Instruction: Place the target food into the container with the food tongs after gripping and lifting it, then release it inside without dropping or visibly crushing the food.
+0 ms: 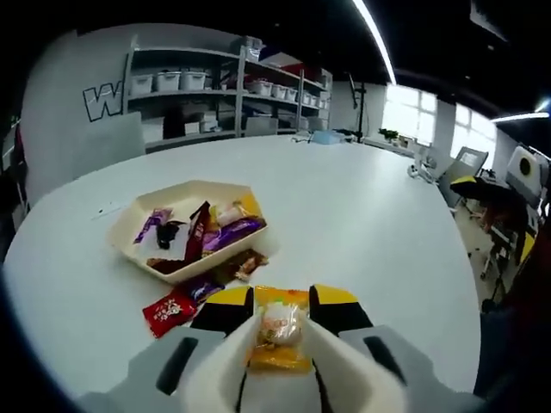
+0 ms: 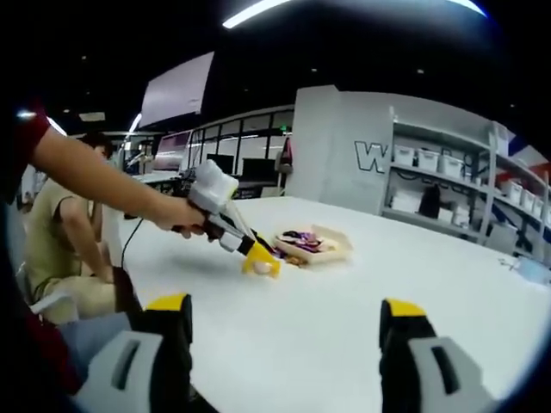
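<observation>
While the yellow snack packet (image 1: 280, 331) is clamped between the white tong blades of the left gripper (image 1: 280, 344), the hexagonal cream tray (image 1: 129, 228) is seen ahead and to the left of the jaws, beyond loose wrappers on the white table (image 1: 370, 224). A forward-left carry is judged necessary. The right gripper (image 2: 284, 331) is held wide apart, empty, well away from the tray.

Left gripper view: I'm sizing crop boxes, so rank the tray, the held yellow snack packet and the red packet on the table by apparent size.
1. Tray
2. Yellow snack packet, enlarged by nearness to the camera
3. Red packet
</observation>
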The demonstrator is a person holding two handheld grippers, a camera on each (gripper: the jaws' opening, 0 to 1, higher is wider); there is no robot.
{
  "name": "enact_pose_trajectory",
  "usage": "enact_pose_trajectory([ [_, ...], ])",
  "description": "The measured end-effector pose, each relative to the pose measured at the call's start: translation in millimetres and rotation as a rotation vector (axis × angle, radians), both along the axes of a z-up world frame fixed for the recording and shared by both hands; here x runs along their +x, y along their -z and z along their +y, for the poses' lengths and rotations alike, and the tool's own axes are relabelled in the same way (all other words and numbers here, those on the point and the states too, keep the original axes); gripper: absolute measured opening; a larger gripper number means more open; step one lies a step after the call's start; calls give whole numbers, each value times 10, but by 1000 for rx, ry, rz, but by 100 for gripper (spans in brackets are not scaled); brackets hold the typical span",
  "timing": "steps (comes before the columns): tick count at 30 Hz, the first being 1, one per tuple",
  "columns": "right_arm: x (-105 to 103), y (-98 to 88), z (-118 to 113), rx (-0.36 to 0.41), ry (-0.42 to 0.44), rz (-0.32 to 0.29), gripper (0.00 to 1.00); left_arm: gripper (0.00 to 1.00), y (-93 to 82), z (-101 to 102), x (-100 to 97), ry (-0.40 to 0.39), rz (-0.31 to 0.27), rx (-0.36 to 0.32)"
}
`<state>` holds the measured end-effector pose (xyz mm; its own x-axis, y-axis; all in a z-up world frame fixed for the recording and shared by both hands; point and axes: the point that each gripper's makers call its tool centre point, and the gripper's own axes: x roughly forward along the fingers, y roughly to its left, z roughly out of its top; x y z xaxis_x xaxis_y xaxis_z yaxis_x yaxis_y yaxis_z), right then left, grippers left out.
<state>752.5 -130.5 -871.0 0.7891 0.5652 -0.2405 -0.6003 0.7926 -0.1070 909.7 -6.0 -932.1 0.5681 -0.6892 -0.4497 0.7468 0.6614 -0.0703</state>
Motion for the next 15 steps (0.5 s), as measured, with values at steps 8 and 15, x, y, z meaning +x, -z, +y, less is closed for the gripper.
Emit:
enact_pose_trajectory([
  [8, 6, 57, -12, 1, 1, 13, 88, 24, 3, 52, 48, -40, 28, -69],
  [15, 36, 121, -57, 1, 8, 26, 88, 24, -76, 66, 89, -41, -10, -75],
])
